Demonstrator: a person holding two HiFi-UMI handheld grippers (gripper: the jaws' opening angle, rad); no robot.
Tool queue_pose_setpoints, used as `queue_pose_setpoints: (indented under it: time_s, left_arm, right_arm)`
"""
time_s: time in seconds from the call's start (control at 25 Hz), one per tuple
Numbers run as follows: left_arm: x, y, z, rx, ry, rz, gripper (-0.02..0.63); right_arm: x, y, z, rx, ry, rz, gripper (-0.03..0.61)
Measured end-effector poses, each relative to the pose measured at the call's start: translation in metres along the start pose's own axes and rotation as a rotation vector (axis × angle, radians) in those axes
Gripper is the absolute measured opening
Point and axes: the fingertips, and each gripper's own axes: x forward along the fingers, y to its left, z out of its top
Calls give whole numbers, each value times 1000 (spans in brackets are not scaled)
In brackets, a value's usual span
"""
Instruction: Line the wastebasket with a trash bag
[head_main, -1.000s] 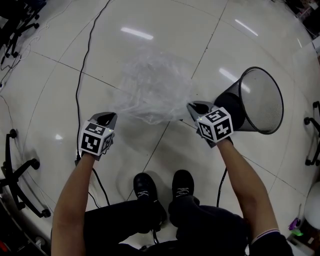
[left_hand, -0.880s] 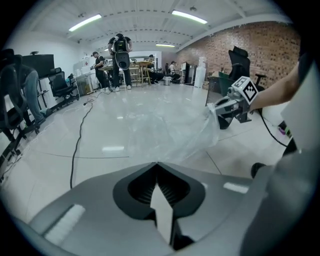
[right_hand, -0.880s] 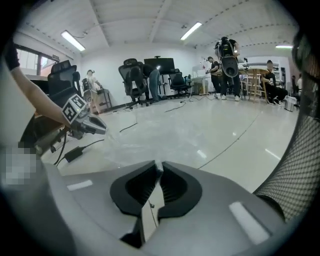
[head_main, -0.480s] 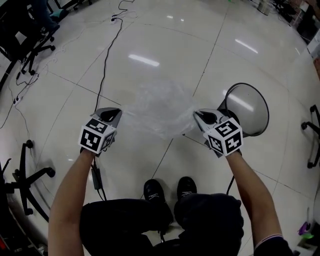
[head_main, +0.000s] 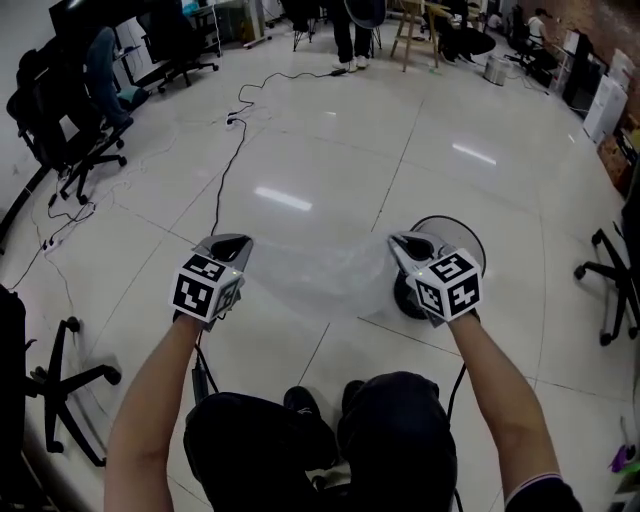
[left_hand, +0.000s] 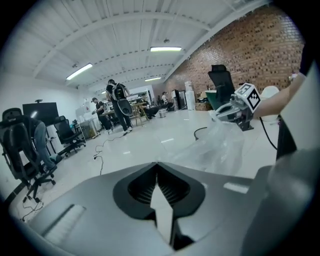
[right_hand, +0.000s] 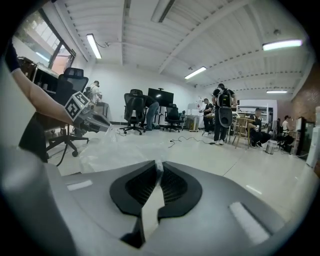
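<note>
Both my left gripper (head_main: 229, 244) and right gripper (head_main: 407, 243) pinch the trash bag (head_main: 322, 278), seemingly its rim; wastebasket (head_main: 452, 232) not yet lined

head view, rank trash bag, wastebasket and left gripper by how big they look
1. trash bag, stretched widest.
2. wastebasket and left gripper: about alike; gripper nearer the camera, wastebasket partly hidden.

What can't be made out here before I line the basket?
Black mesh wastebasket: head view, right claw covers its near side; absent from both gripper views.
Clear plastic trash bag: where its mouth is; film too faint in every view.
Left claw: how much film it pinches; its own pads hide that.
</note>
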Motion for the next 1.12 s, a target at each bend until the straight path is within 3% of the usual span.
queue_pose_setpoints:
  time_s: [0.48, 0.84, 1.12]
  left_arm:
    - [-65, -22, 121, 46, -178, 32, 12]
    - [-51, -52, 193, 62, -255, -2, 12]
    - [-32, -85, 245, 91, -303, -28, 12]
  right_arm:
    - [-103, -26, 81, -71, -98, -136, 2]
    - [-175, -80, 107, -85, -134, -288, 2]
    - [-214, -124, 106, -77, -153, -353, 2]
